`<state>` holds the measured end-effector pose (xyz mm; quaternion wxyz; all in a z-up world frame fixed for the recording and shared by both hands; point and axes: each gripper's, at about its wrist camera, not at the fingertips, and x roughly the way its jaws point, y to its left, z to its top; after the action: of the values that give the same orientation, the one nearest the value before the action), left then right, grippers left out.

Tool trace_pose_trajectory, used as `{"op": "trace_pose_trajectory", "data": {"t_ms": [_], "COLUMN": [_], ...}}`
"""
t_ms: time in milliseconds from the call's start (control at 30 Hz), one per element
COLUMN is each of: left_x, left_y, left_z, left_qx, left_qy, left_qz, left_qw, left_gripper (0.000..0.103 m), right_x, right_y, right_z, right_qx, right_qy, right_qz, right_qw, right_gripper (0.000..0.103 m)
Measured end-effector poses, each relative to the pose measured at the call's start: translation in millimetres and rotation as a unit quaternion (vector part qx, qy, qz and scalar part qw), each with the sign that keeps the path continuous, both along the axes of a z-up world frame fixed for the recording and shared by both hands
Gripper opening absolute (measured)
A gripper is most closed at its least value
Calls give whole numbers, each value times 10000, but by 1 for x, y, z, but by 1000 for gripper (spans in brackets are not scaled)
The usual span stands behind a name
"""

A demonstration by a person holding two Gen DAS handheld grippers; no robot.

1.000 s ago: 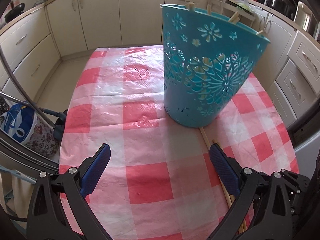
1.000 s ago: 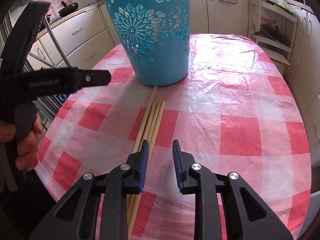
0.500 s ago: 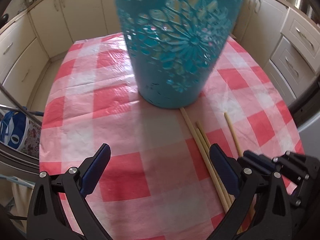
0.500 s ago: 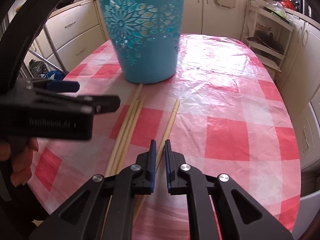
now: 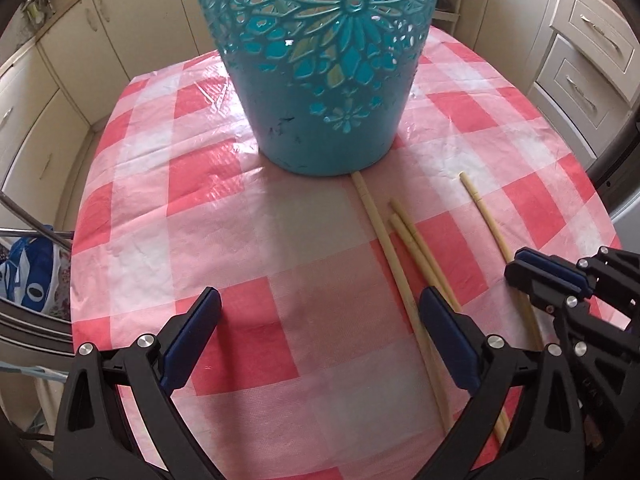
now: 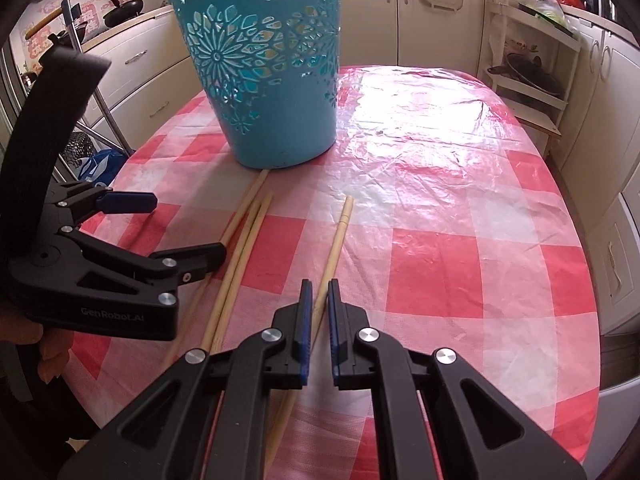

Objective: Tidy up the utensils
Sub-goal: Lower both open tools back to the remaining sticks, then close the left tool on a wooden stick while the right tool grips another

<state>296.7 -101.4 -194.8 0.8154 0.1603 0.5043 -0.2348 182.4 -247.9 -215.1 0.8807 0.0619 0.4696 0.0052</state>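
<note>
Left gripper (image 5: pixel 320 332): spread wide, empty, hovering over the checked tablecloth (image 5: pixel 224 216) beside three loose chopsticks (image 5: pixel 400 256). Turquoise basket (image 5: pixel 328 64): upright just beyond them, contents not visible. Right gripper (image 6: pixel 317 312): clenched on a fourth chopstick (image 6: pixel 340 232), apart from the rest, seemingly not yet lifted. Judged early going: four sticks on the table yet to be binned.

Glossy plastic tablecloth (image 6: pixel 432 128), matt wooden chopsticks (image 5: pixel 394 264), perforated plastic bucket (image 6: pixel 276 92)
</note>
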Motion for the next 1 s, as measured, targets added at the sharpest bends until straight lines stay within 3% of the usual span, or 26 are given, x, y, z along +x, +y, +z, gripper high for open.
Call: {"op": "trace_pose_trajectory", "data": {"t_ms": [133,200,433,533,800,1000], "left_x": [-3,-11,-30,-29,-44,-58], "left_y": [1,-1,16,32,55,51], "left_z": [-1,1,10,11,11,14], "left_qx": [-9,-70,-246,-309,-230,142], "left_qy": [3,-26,-85,109,348,447], "left_qz": [-104,-327,-718,-766,-1222,-1953], "left_qw": [9999,9994,9971,9965,9916,9796], "left_gripper": [95,87,21,5,5,8], "right_x": [1,1,-1,-3,-9,-6], "right_y": [-1,0,2,2,-2,-3], "right_z": [-1,-1,0,0,0,0], "right_qx": [3,-13,-35,-2,123,177], "right_qy": [-11,-9,19,48,97,93], "right_qz": [-27,-20,136,244,366,336], "right_qw": [10000,10000,9999,9997,9992,9992], "right_gripper": [7,7,8,8,8,7]}}
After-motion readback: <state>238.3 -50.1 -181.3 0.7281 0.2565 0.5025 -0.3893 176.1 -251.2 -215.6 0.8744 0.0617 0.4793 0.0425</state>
